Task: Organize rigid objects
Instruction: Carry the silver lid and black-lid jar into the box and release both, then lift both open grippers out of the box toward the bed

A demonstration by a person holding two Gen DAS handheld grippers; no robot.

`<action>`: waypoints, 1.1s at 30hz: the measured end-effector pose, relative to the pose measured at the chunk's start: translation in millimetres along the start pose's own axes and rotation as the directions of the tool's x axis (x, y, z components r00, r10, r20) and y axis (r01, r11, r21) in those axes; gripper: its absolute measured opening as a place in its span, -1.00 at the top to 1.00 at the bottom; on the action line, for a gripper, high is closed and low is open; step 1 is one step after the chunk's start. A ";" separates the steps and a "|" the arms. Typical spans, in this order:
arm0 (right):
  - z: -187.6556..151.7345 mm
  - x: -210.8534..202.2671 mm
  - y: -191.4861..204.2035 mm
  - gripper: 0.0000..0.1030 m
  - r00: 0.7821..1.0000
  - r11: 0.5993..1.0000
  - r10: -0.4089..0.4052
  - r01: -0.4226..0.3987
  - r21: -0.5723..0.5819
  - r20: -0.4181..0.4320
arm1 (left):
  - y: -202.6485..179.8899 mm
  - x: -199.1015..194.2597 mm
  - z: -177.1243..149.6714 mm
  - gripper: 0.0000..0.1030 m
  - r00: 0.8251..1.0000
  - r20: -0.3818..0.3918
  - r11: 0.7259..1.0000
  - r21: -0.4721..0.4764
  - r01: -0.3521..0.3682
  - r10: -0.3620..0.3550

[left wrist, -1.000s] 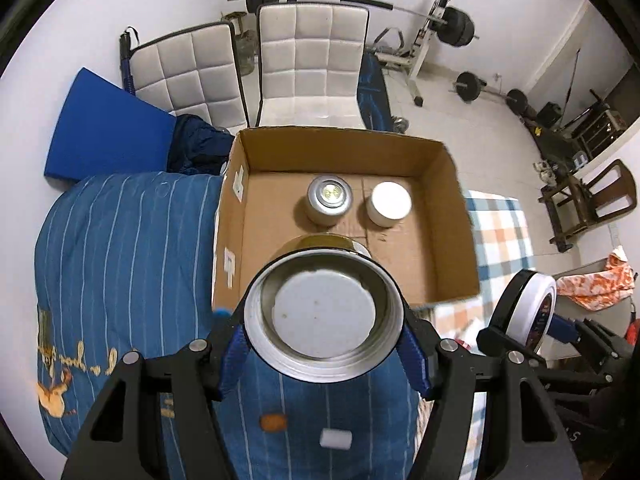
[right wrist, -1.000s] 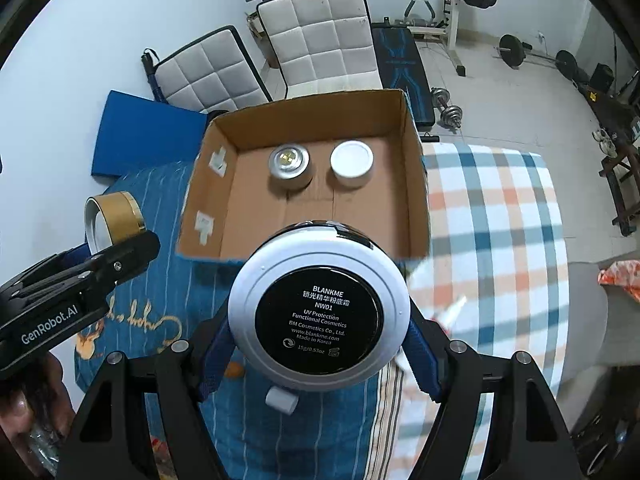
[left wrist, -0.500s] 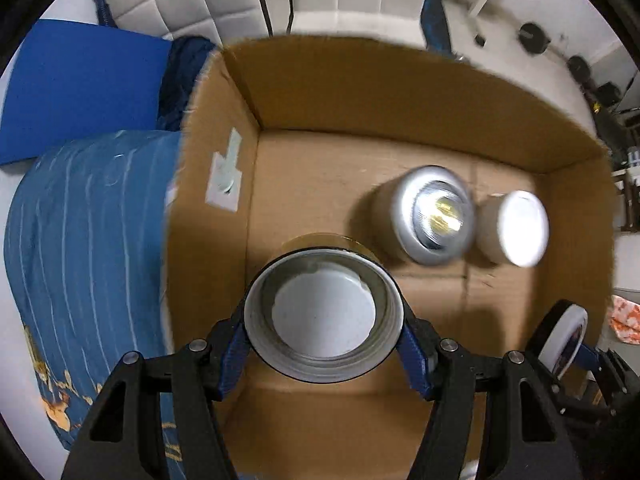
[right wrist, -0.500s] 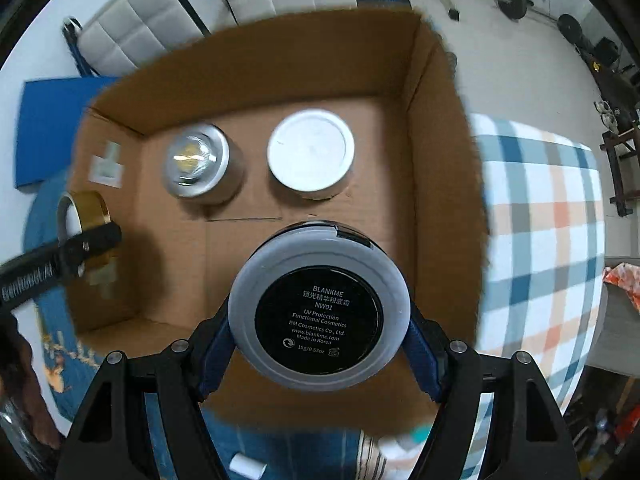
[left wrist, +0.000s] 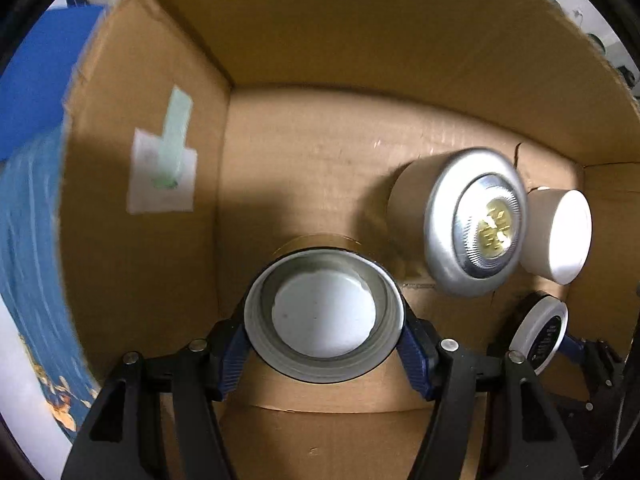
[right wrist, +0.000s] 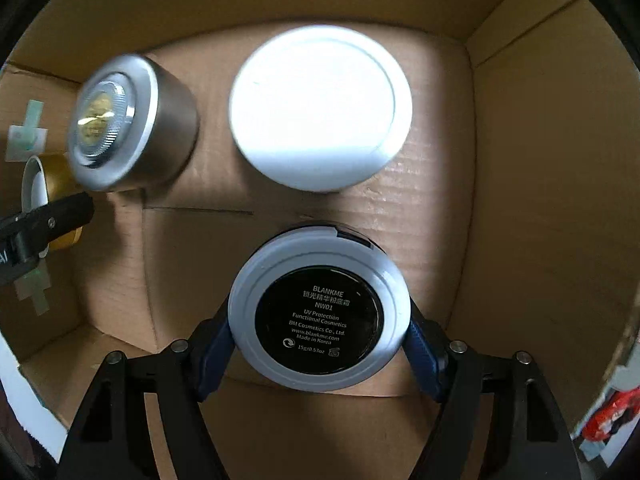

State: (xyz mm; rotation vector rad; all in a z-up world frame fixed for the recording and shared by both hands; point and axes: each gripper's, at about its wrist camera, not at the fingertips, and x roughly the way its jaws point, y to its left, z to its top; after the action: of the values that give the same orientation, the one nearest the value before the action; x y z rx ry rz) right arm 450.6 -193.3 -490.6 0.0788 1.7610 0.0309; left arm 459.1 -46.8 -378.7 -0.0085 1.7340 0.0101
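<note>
Both grippers are low inside a cardboard box. My left gripper is shut on a gold jar with a white underside, near the box's left wall; it also shows in the right wrist view. My right gripper is shut on a white BLANKME compact with a black label; it also shows in the left wrist view. A silver jar and a white round jar stand on the box floor ahead.
Cardboard walls enclose both grippers. White tape patches stick to the left wall. A blue striped cloth lies outside the box at left.
Both grippers have moved forward and down into the box with their jars. The silver and white jars now look much closer.
</note>
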 end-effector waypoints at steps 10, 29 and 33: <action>2.5 4.0 -4.2 -0.59 0.999 0.999 0.032 -0.031 0.026 -0.041 | 10.3 12.5 -23.0 -0.41 0.993 -0.065 0.994 -0.037 0.098 -0.100; -75.1 -87.4 -0.2 -1.00 0.978 1.000 0.019 -0.019 0.000 0.205 | 17.1 -97.3 -116.2 -0.96 0.964 0.241 0.994 0.024 0.107 -0.110; -106.2 -113.1 1.9 -1.00 0.962 1.000 0.027 -0.027 -0.005 0.273 | 17.3 -131.0 -145.2 -0.96 0.938 0.332 0.995 0.042 0.093 -0.102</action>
State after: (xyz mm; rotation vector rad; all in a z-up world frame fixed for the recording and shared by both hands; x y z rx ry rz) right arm 367.8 -196.9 -359.5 0.1015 1.4832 0.0387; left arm 337.0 -31.2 -225.9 -0.0702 1.3913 -0.0797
